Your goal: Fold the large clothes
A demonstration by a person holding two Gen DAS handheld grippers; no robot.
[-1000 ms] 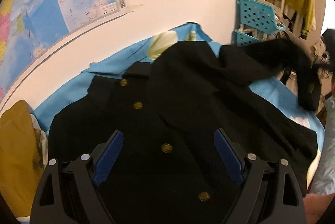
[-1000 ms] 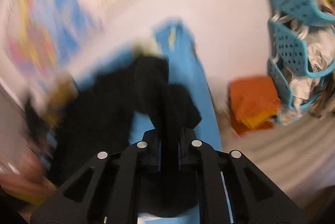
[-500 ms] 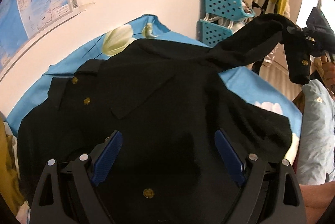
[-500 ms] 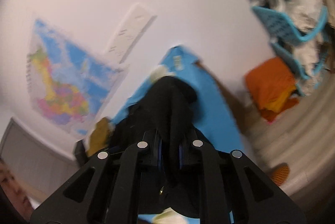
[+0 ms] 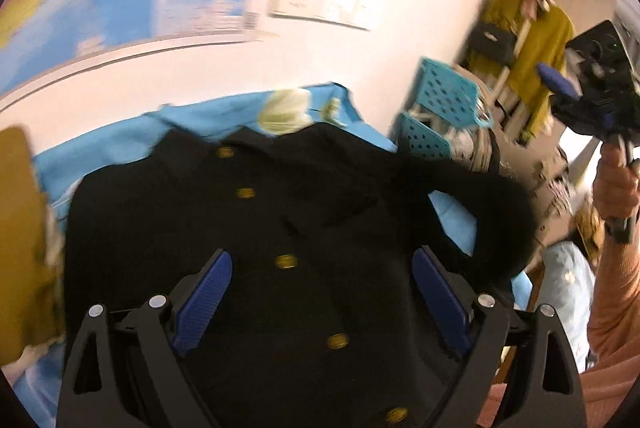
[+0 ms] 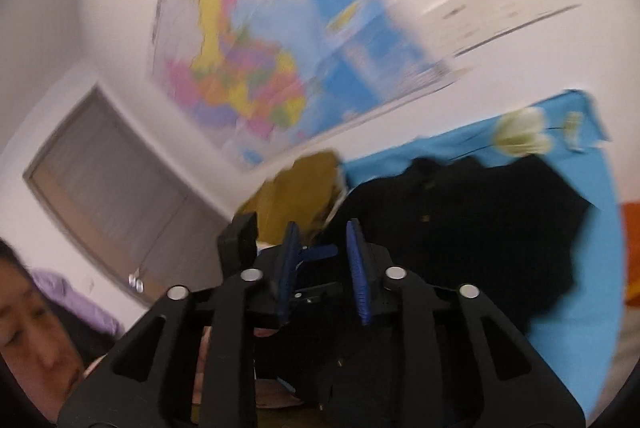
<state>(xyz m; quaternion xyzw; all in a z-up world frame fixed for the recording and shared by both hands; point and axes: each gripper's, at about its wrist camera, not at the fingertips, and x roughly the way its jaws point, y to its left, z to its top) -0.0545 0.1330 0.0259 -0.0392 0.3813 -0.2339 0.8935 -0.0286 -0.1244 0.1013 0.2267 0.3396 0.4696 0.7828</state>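
Note:
A black coat (image 5: pixel 280 228) with gold buttons lies face up on a blue sheet (image 5: pixel 120 144). Its right sleeve (image 5: pixel 492 212) lies curved back over the coat's right side. My left gripper (image 5: pixel 320 280) is open and empty, just above the coat's front. My right gripper (image 6: pixel 322 260) is open with nothing between its blue pads; it is raised and tilted, with the coat (image 6: pixel 460 228) to its right. It also shows in the left wrist view (image 5: pixel 592 96), held high at the right.
A mustard garment (image 5: pixel 20 228) lies at the sheet's left edge. Teal baskets (image 5: pixel 440 108) and hanging clothes (image 5: pixel 540 48) stand to the right. A wall with a map (image 6: pixel 260 68) and sockets (image 5: pixel 316 0) is behind.
My right gripper has let go of the black sleeve and opened, and swung away upward. The sleeve has dropped onto the coat. My left gripper stays open over the coat.

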